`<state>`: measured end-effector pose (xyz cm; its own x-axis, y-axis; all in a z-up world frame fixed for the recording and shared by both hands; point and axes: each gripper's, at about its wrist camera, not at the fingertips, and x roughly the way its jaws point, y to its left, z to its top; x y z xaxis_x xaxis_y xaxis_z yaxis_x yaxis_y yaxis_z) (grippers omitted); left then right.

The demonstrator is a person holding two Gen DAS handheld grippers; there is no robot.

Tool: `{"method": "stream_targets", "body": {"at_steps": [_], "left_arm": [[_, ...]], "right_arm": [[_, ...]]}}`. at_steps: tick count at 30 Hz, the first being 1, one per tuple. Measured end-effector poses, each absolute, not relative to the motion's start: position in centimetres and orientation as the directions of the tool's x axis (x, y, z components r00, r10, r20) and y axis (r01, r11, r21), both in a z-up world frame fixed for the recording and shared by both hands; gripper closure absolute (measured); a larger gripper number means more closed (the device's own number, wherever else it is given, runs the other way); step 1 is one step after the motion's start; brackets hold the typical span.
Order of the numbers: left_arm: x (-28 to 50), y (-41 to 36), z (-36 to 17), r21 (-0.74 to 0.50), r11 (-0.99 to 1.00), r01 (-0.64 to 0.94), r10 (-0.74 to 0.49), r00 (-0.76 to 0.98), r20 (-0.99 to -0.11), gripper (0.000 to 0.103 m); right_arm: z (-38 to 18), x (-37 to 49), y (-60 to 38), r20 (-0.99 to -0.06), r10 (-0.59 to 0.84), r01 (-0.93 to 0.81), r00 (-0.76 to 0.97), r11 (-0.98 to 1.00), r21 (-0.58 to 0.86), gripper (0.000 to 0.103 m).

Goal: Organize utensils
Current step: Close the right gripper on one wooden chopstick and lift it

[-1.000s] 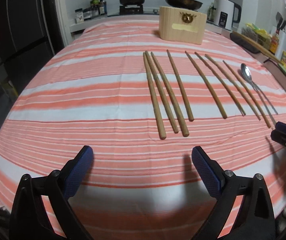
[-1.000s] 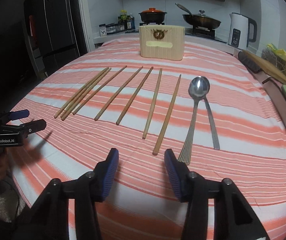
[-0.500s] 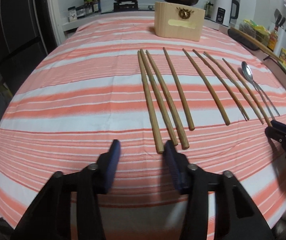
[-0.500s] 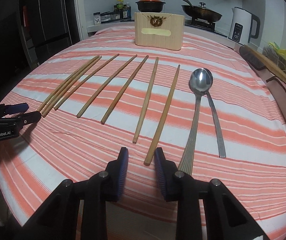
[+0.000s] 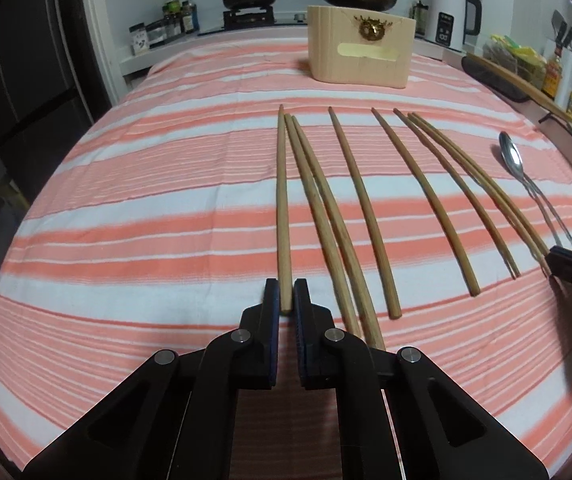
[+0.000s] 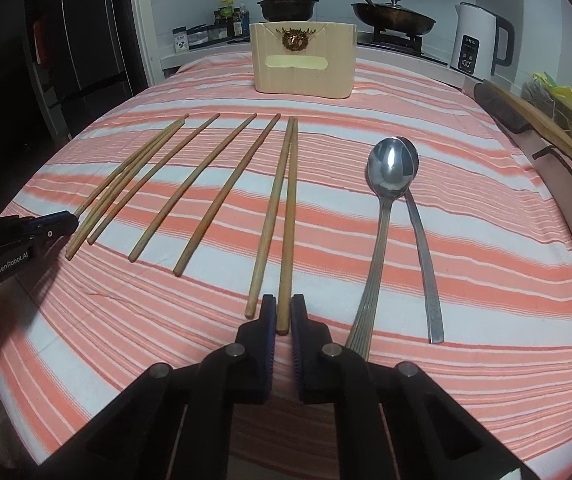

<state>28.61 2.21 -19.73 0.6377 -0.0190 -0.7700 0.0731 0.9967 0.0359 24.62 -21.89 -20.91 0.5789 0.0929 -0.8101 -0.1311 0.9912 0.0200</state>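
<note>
The left gripper pinches the near end of the leftmost wooden chopstick; the right gripper clamps the rightmost wooden chopstick likewise. Both chopsticks lie on the pink-and-white striped table — two steel spoons just beside the right one. Farther back stands a pale wooden holder box.

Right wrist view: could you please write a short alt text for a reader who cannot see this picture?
The right hand-held gripper is closed on the near end of the rightmost chopstick, one of eight wooden chopsticks lying on a striped tablecloth. Two metal spoons lie to the right, a wooden holder stands behind, and the left hand-held gripper is at the left edge.
</note>
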Motion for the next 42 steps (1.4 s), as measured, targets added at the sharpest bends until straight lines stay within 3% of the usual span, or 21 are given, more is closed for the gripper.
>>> {"method": "stream_targets", "body": {"at_steps": [4, 12, 19, 26, 30, 33, 36, 42], "left_arm": [[30.3, 3.2, -19.7, -0.029, 0.998, 0.064, -0.063, 0.620, -0.782, 0.098], [32.3, 4.0, -19.9, -0.036, 0.997, 0.067, -0.070, 0.624, -0.778, 0.097], [31.3, 3.5, -19.9, 0.036, 0.995, 0.094, -0.032, 0.635, -0.772, 0.090], [31.4, 3.8, -19.9, 0.021, 0.996, 0.090, -0.041, 0.634, -0.773, 0.088], [31.3, 3.8, -19.9, 0.019, 0.996, 0.090, -0.043, 0.634, -0.772, 0.087], [31.4, 3.7, -19.9, 0.026, 0.995, 0.097, -0.041, 0.634, -0.772, 0.094], [31.5, 3.3, -19.9, 0.034, 0.993, 0.110, -0.044, 0.637, -0.770, 0.099], [30.7, 3.9, -17.4, 0.029, 0.993, 0.111, -0.054, 0.679, -0.732, 0.099]], "right_arm": [[-21.0, 26.1, -22.0, -0.816, 0.086, -0.124, 0.571, 0.992, 0.018, 0.096], [-21.2, 27.8, -22.2, -0.819, 0.091, -0.130, 0.566, 0.991, 0.020, 0.096], [-21.1, 27.5, -22.9, -0.821, 0.138, -0.163, 0.554, 0.985, 0.056, 0.095], [-21.0, 26.7, -23.3, -0.818, 0.157, -0.189, 0.553, 0.980, 0.060, 0.091], [-21.2, 26.5, -22.7, -0.813, 0.143, -0.207, 0.564, 0.978, 0.028, 0.081], [-21.2, 26.4, -22.2, -0.815, 0.109, -0.208, 0.569, 0.978, -0.015, 0.082], [-21.2, 27.1, -22.3, -0.814, 0.092, -0.190, 0.573, 0.981, -0.023, 0.096], [-18.9, 27.3, -22.4, -0.780, 0.109, -0.186, 0.616, 0.983, -0.010, 0.096]]}}
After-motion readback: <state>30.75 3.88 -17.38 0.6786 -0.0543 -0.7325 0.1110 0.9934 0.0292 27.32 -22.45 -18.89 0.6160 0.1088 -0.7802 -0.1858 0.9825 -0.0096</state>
